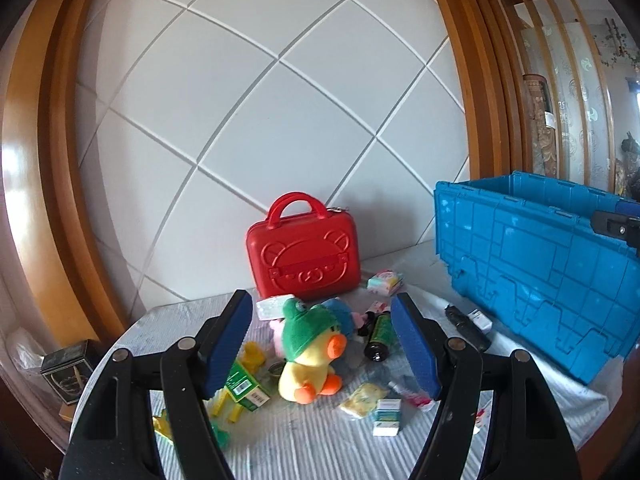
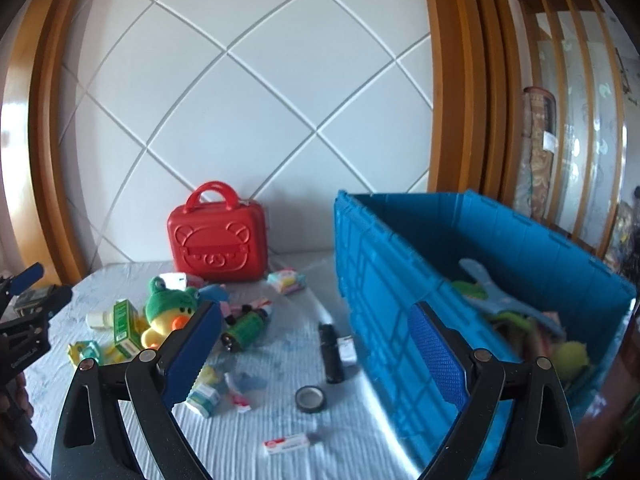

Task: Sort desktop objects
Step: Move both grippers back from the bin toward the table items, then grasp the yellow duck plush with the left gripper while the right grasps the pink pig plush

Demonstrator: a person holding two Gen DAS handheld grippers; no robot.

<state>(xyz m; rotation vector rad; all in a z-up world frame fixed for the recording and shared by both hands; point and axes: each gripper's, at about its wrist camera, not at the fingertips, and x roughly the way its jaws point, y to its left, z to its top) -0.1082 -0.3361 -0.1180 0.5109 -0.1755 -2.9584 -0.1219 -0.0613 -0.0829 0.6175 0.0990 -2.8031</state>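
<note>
The left gripper [image 1: 322, 346] stood with its fingers [image 1: 228, 344] wide and nothing between them, framing the plush duck [image 1: 308, 354] as though lining up on it for a pick. The right gripper [image 2: 320, 354] likewise had its fingers [image 2: 436, 354] spread wide and empty, one finger on each side of the near wall of the blue crate [image 2: 384, 280].

One plush duck, in a green frog hat, sat upright on the surface [image 2: 260, 424], left of the crate and in front of the one red case [image 1: 304, 256], which stood against the wall, apparently out of the working area. Just beside the duck, on the crate's side, lay one green bottle [image 1: 380, 334] on its side. One black cylinder [image 2: 332, 354] lay close along the crate's foot, with one roll of dark tape [image 2: 311, 399] nearer the camera. At least three small cartons were scattered around the duck; the blur hid an exact count.

The crate already held several soft things, so it was probably the sorting destination.
</note>
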